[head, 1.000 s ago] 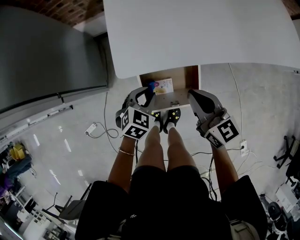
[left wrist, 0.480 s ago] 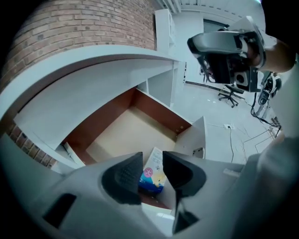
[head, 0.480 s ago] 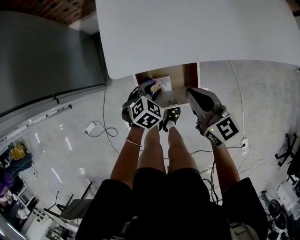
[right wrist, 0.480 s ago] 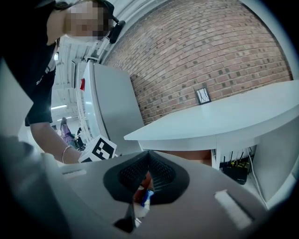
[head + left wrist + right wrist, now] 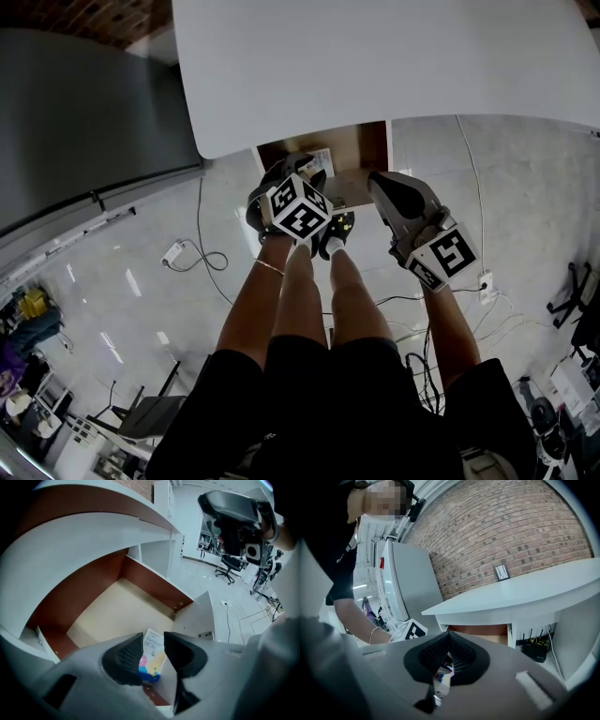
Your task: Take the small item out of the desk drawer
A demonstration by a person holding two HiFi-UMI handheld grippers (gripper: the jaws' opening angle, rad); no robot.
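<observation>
One small box (image 5: 152,657) between just-opening jaws of left claw (image 5: 153,641)

You'll find the small box (image 5: 152,660), white, blue and yellow, lying flat on the open drawer's (image 5: 154,578) pale floor.

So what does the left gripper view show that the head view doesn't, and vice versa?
Only the left gripper view: a close look inside the drawer, beige floor and brown walls, and the jaws of the left hand-held gripper, apart and just been opening, with the small box showing in the gap, ungripped. Only the head view: the whole white desk top from above, the person's legs and the right hand-held gripper. Both: the open drawer, the box, the left hand-held gripper.
</observation>
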